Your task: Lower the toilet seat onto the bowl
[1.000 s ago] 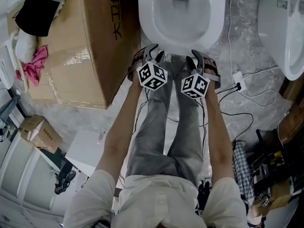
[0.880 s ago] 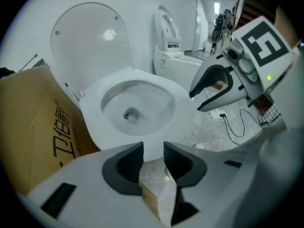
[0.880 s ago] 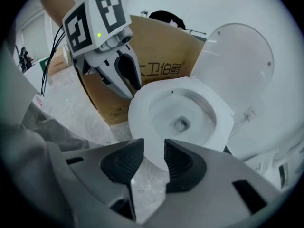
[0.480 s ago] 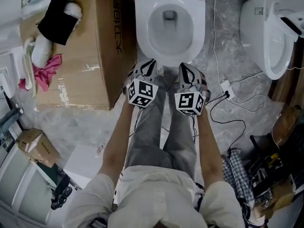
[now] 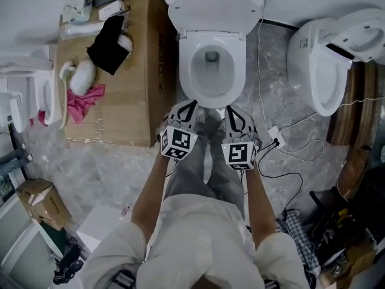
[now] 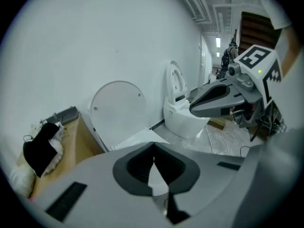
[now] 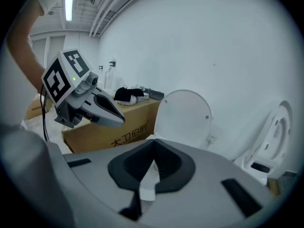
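Observation:
A white toilet stands against the wall with its bowl [image 5: 210, 71] open. Its seat cover [image 5: 214, 6] is raised upright, and shows as a plain round disc [image 6: 118, 109] [image 7: 184, 113] in both gripper views. I cannot make out a separate seat ring. My left gripper [image 5: 187, 109] and right gripper [image 5: 233, 114] hover side by side just short of the bowl's front rim, touching nothing. Both are shut and empty, each pair of jaws meeting at the tips [image 6: 153, 146] [image 7: 154, 142]. Each gripper view also catches the other gripper [image 6: 213, 96] [image 7: 97, 107].
A large cardboard box [image 5: 120, 83] with a black cloth [image 5: 108, 44] and a pink rag [image 5: 81, 98] on top stands left of the toilet. A second toilet [image 5: 325, 59] with its seat up is on the right. White cables [image 5: 283, 143] run across the marble floor.
Both grippers went from open to shut. The head view pulled back from the toilet, so the whole bowl and raised cover now show, and the grippers sit farther from the rim.

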`<state>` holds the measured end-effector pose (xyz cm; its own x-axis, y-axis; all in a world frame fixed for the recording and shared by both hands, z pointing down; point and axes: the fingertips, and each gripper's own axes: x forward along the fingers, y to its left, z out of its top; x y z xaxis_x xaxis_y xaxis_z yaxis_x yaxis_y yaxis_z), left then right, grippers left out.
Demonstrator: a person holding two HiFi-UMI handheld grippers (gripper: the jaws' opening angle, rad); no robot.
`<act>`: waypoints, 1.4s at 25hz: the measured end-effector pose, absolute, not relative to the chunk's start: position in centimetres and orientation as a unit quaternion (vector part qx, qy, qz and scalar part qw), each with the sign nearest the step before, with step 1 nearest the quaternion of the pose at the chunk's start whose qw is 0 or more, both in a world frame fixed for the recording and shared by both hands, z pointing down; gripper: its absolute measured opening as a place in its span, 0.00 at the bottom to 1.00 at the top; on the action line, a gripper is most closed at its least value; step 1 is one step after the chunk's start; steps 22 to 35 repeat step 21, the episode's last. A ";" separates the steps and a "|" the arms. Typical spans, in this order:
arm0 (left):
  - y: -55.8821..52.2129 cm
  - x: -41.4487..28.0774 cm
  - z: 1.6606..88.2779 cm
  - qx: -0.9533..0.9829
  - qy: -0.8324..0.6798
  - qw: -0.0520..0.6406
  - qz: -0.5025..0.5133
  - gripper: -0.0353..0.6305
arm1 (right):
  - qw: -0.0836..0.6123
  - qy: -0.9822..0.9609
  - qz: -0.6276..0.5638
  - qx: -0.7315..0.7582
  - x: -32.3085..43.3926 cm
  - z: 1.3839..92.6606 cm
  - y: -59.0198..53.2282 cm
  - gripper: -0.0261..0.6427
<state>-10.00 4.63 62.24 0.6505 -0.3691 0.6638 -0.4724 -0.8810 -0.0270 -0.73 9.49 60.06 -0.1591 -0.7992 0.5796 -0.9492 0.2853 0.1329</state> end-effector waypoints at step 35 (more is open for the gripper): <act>5.8 -11.0 44.2 0.926 -0.272 0.051 0.258 0.07 | 0.210 -0.764 0.077 0.605 -0.8 42.5 10.3 0.05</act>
